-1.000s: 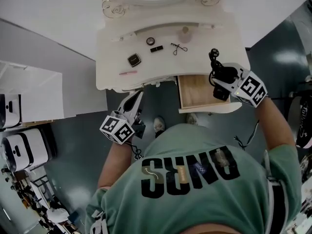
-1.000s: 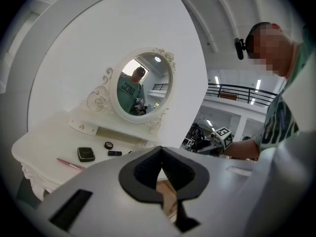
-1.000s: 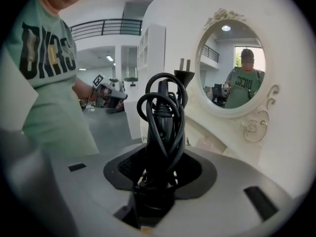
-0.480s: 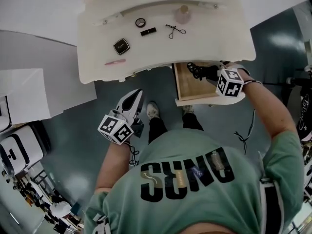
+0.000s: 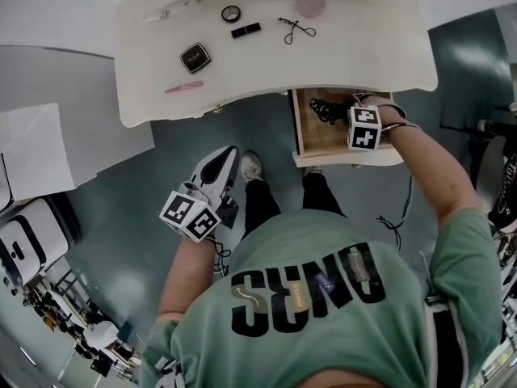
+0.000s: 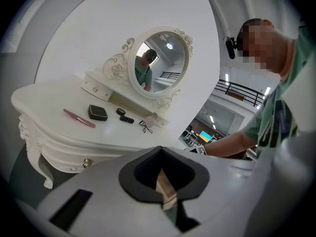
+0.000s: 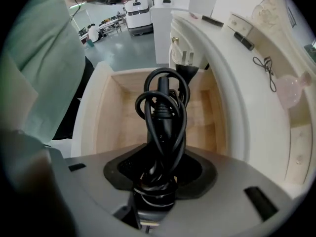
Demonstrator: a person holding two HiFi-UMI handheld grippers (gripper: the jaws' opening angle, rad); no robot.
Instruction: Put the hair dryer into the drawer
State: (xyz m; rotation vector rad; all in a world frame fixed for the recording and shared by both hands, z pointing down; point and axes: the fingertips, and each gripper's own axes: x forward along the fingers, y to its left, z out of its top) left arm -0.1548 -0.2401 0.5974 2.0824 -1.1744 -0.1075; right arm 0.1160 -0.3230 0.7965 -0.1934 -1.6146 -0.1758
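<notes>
A black hair dryer (image 7: 160, 117) with its cord coiled round it hangs from my right gripper (image 7: 158, 194), which is shut on it and points straight down. It is over the open wooden drawer (image 7: 111, 122), its plug (image 7: 186, 65) near the drawer's back. In the head view the right gripper (image 5: 346, 121) and the hair dryer (image 5: 325, 111) are inside the outline of the drawer (image 5: 311, 140), at the right of the white dressing table (image 5: 266, 67). My left gripper (image 5: 220, 168) hangs over the floor below the table's front edge, its fingers together and holding nothing; it appears again in its own view, left gripper (image 6: 165, 194).
On the tabletop lie a black compact (image 5: 194, 57), a pink stick (image 5: 184, 87), a lipstick (image 5: 246, 31), an eyelash curler (image 5: 296, 29) and a pink bottle (image 5: 309, 2). An oval mirror (image 6: 160, 63) stands at the back. The person's shoe (image 5: 251, 166) is beside the left gripper.
My right gripper has come down from beside the table's edge into the drawer opening with the hair dryer, turning to point down. The left gripper has sunk a little.
</notes>
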